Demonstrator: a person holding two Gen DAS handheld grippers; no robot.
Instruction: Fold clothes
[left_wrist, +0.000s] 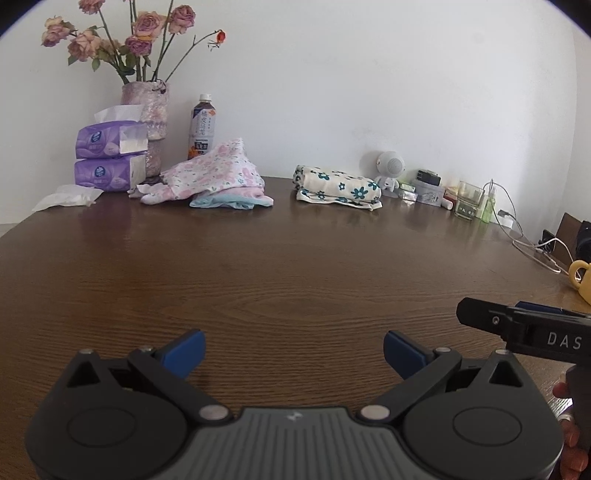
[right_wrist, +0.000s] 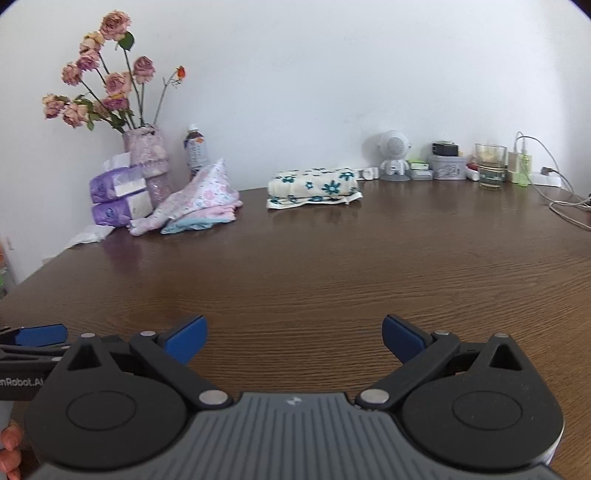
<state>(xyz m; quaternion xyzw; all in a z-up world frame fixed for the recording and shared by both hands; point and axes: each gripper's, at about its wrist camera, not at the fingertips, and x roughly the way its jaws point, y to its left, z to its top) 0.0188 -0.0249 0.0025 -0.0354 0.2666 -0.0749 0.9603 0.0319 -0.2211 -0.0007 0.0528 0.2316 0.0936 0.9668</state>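
Observation:
A loose heap of pink floral clothes (left_wrist: 214, 177) (right_wrist: 195, 201) lies at the far left of the brown wooden table (left_wrist: 288, 273) (right_wrist: 314, 266), with a light blue garment (left_wrist: 225, 201) under it. To its right rests a folded cream cloth with teal flowers (left_wrist: 338, 188) (right_wrist: 314, 186). My left gripper (left_wrist: 293, 350) hovers open over the near table, nothing between its blue pads. My right gripper (right_wrist: 293, 338) is open and empty too, close beside the left one; its side shows at the right edge of the left wrist view (left_wrist: 524, 326). Both are far from the clothes.
Against the far wall stand a vase of dried roses (left_wrist: 147, 110), two purple tissue packs (left_wrist: 109, 155), a drink bottle (left_wrist: 201, 127), a small white robot figure (left_wrist: 389, 170), small boxes, a glass (left_wrist: 469, 201) and cables (left_wrist: 532, 240). A yellow mug (left_wrist: 581, 277) sits at the right edge.

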